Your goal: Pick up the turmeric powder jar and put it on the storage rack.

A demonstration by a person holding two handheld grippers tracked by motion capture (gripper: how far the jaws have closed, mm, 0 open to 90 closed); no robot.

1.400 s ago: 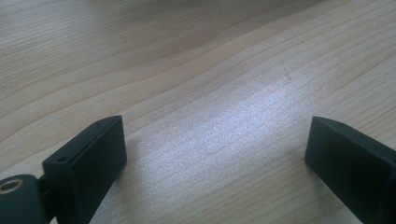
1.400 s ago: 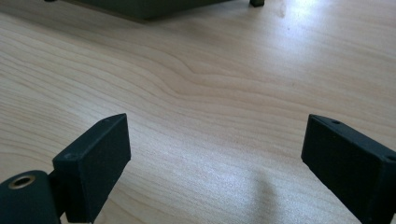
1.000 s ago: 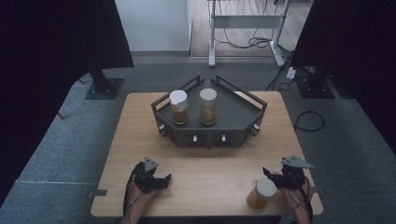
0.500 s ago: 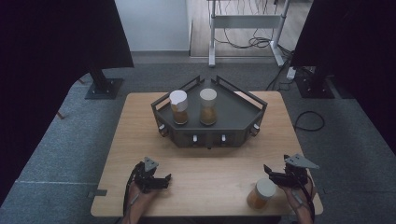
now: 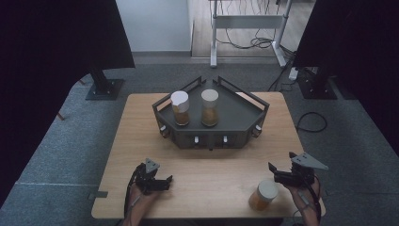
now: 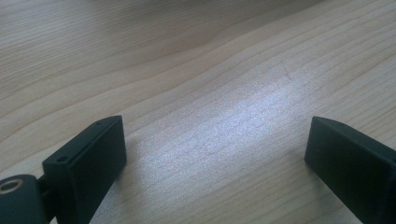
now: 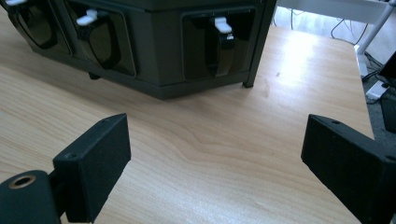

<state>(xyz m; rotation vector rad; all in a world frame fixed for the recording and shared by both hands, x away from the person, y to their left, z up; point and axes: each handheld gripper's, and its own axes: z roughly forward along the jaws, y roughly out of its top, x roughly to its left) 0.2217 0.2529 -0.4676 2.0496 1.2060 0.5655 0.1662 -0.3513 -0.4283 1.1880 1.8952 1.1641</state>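
A dark angular rack (image 5: pixel 235 115) sits at the far middle of the wooden table (image 5: pixel 211 165). On it stand two amber-filled jars, one with a white lid (image 5: pixel 180 107) and one with a beige lid (image 5: pixel 210 107). A third jar with a pale lid (image 5: pixel 263 194) stands near the front right edge. My right gripper (image 5: pixel 272 170) hovers just right of it, apart from it. In the right gripper view it (image 7: pixel 215 158) is open and faces the rack's front (image 7: pixel 154 51). My left gripper (image 5: pixel 168 181) rests at the front left, open over bare wood (image 6: pixel 215 154).
White toggle levers (image 7: pixel 223 24) line the rack's front panel. The table's right edge (image 7: pixel 364 107) is close to my right gripper. Beyond it are grey carpet, cables and dark stands (image 5: pixel 101 84).
My right gripper has shifted very slightly beside the front jar. The left gripper and the jars have stayed put.
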